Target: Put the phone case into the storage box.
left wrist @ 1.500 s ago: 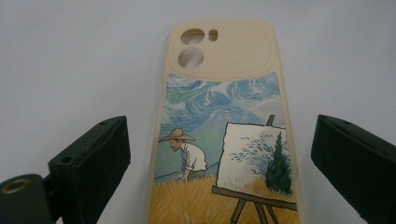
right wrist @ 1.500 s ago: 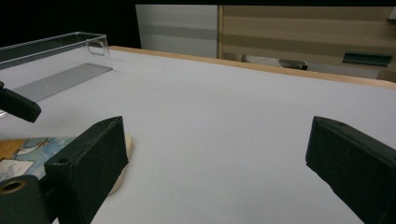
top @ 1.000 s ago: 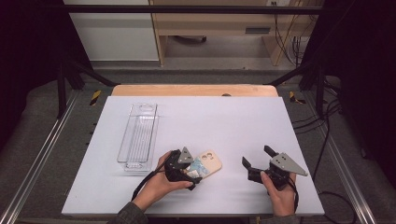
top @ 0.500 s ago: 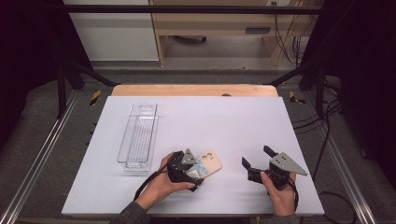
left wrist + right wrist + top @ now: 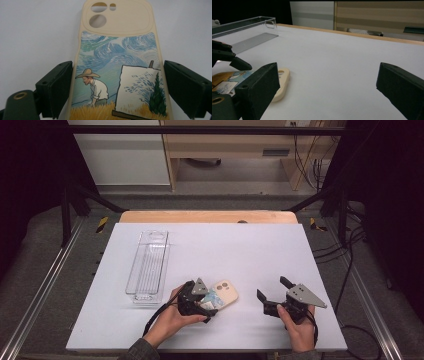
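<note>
High view: a clear plastic tray [image 5: 148,268] lies left of centre on the desk [image 5: 260,250], with nothing seen inside it. Lower centre, the phone case [image 5: 223,294] lies flat on the desk, just right of the tray, its painted end between the left gripper's [image 5: 206,303] jaws. These flank its edges in the left gripper view; actual contact cannot be confirmed. Lower right, the right gripper [image 5: 272,292] holds nothing, jaws wide, well apart from the case.

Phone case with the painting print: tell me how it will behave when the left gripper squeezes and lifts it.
The phone case looks like an empty soft shell with open camera holes, so it is probably light and may flex between the jaws. It lies flat on the table, so rolling or tipping seems unlikely. The left gripper straddles its smooth edges; it could slip.
</note>
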`<state>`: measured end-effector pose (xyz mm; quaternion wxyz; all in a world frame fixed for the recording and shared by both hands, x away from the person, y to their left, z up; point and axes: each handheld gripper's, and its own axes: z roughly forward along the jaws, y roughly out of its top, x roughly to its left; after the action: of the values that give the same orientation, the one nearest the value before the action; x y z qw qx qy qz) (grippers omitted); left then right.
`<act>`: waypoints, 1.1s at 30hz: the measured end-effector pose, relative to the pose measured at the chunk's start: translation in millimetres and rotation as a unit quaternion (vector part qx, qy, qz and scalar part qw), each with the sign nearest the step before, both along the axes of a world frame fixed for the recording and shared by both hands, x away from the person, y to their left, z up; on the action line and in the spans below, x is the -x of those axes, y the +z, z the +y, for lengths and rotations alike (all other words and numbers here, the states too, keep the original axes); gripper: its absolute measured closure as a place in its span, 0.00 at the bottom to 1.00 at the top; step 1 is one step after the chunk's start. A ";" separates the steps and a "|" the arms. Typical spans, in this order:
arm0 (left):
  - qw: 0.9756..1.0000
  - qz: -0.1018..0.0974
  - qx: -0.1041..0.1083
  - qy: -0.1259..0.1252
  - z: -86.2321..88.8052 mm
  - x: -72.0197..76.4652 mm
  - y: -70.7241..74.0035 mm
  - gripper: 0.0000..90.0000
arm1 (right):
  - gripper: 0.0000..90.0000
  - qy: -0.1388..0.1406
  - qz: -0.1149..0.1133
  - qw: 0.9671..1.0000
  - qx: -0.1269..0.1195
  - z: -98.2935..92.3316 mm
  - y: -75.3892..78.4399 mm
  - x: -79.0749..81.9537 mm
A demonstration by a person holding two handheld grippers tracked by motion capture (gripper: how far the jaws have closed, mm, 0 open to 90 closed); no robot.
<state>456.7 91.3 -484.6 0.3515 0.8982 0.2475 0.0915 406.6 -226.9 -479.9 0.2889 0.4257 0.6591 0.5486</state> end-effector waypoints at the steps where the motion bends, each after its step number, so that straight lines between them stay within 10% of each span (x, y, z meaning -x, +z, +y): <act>1: 1.000 -0.004 0.008 0.002 0.8 0.4 1.9 0.13 | 0.05 -0.001 0.000 1.000 -0.003 0.0 0.3 0.1; 15: 0.991 -0.099 0.080 0.034 17.5 3.6 39.4 0.13 | 0.04 -0.005 -0.002 0.999 -0.048 5.5 8.3 -3.6; 33: 0.973 -0.177 0.128 0.073 27.2 -15.5 103.0 0.13 | 0.05 0.034 -0.015 0.998 -0.055 24.5 82.5 -19.8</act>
<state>472.2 118.5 -381.5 0.4937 0.7952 0.2557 0.2417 426.3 -202.4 -397.4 0.2561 0.4100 0.6375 0.5999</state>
